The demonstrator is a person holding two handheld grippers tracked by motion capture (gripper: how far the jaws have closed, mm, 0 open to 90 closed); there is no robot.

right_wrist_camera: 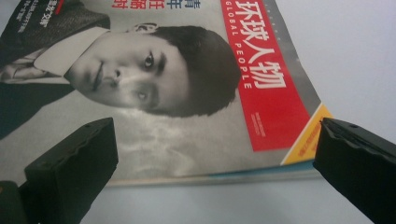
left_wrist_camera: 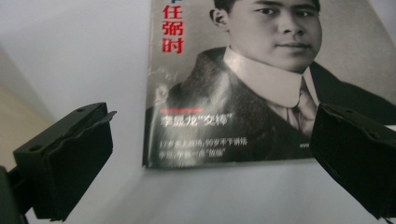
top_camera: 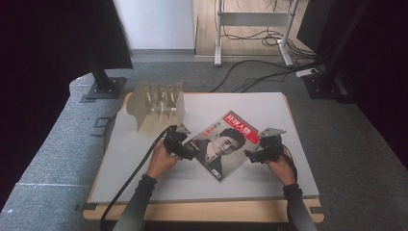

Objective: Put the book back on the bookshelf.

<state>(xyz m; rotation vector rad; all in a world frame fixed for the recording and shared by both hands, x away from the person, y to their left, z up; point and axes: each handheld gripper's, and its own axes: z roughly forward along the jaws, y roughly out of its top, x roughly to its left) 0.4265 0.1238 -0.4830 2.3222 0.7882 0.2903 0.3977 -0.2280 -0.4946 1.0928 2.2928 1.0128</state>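
A magazine [top_camera: 223,144] with a red title band and a black-and-white portrait cover lies flat and turned at an angle on the white table top. My left gripper [top_camera: 191,155] is open at the magazine's left edge, and the cover's lower corner [left_wrist_camera: 205,135] lies between its jaws. My right gripper [top_camera: 250,155] is open at the magazine's right edge; the long edge with the red band [right_wrist_camera: 266,93] lies between its jaws. Neither gripper holds anything.
A pale wooden slotted rack [top_camera: 158,106] stands at the back left of the white board [top_camera: 269,106]. The board's wooden front edge [top_camera: 202,211] is near my forearms. Cables and black stand bases lie on the grey floor beyond.
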